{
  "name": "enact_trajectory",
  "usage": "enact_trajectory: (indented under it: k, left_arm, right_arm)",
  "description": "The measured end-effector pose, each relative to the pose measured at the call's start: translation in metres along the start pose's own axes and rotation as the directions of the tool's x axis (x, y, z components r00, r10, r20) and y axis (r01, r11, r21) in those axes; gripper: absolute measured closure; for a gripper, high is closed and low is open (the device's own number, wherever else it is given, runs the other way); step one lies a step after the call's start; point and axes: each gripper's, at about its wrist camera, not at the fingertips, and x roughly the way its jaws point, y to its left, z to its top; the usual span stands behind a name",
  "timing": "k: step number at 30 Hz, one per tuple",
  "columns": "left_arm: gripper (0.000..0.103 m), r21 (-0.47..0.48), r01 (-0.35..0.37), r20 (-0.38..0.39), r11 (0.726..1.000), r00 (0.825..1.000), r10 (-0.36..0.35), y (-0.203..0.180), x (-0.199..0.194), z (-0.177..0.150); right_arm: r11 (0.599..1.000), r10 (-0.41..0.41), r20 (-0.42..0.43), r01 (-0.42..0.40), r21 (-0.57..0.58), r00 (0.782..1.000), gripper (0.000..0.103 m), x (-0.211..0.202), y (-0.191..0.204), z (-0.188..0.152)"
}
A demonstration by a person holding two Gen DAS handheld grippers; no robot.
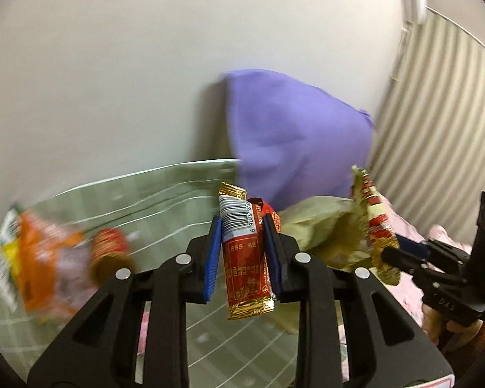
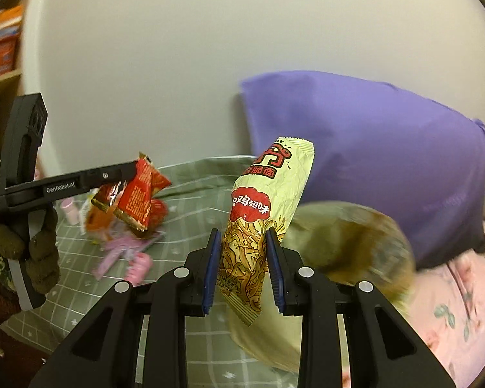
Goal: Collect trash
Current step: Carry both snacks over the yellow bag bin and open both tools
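- left gripper (image 1: 241, 245): blue pads clamped on a red and gold snack wrapper (image 1: 244, 255), 1 pad on each side; wrapper stands roughly upright between them, barcode end up, gold crimped end hanging below the pads, lifted clear of the bed
- right gripper (image 2: 244, 265): blue pads clamped on a pale green noodle packet (image 2: 265, 213) with red label patches; packet tilts up and to the right, top end well above the fingers, bottom corner hanging below them
- in the right wrist view the left gripper sits at left, held by a hand in a dark knit glove (image 2: 32, 249), red wrapper at its tip above the bed
- in the left wrist view the right gripper is at right edge, noodle packet seen edge-on at its tip
- leftover trash on the green grid bedsheet (image 1: 165, 187): orange packet (image 1: 45, 258) and a red item just beside it, both blurred; pink bits visible near them in the right wrist view, too blurred to identify
- purple pillow (image 2: 371, 148) leans against the white wall behind both grippers
- olive-tan soft item (image 2: 349, 242) lies in front of the pillow, blurred, cannot tell what it is
- pink floral bedding (image 2: 452, 317) at right
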Motion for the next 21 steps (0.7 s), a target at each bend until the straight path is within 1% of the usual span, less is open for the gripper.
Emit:
enact_trajectory:
  k: [3,6,8,10,12,14,16,21]
  left_arm:
    - [0.079,0.059,0.090,-0.018,0.994,0.996,-0.089,-0.034,0.023,0.008]
    - [0.079,0.097,0.168,-0.046,0.981,0.985,-0.164,-0.064,0.050,0.013]
    - [0.079,0.101,0.198,-0.073,0.975,0.979,-0.191,-0.078,0.070,0.014]
    - [0.079,0.085,0.222,-0.111,0.971,0.971,-0.212,-0.088,0.094,0.014]
    - [0.079,0.078,0.230,-0.149,0.970,0.965,-0.217,-0.092,0.111,0.011]
    - [0.079,0.082,0.226,-0.192,0.971,0.959,-0.207,-0.095,0.132,0.005]
    - [0.079,0.087,0.216,-0.245,0.973,0.951,-0.189,-0.094,0.154,-0.005]
    - [0.079,0.077,0.185,-0.325,0.980,0.934,-0.151,-0.087,0.178,-0.028]
  right_arm:
    - [0.999,-0.010,-0.011,0.011,0.032,1.000,0.076,-0.008,-0.021,-0.006]
    - [0.999,-0.023,-0.036,0.024,0.041,0.999,0.076,-0.005,-0.035,-0.012]
    - [0.999,-0.023,-0.064,0.026,0.045,0.998,0.076,0.003,-0.043,-0.017]
    - [0.999,-0.018,-0.096,0.022,0.038,0.995,0.076,0.010,-0.046,-0.022]
    - [0.999,-0.011,-0.130,0.014,0.028,0.991,0.076,0.022,-0.053,-0.027]
    - [1.000,-0.003,-0.157,0.007,0.025,0.988,0.076,0.032,-0.059,-0.030]
    - [0.999,0.004,-0.166,0.001,0.032,0.986,0.076,0.036,-0.066,-0.030]
    - [0.998,0.025,-0.178,-0.015,0.058,0.984,0.076,0.046,-0.081,-0.028]
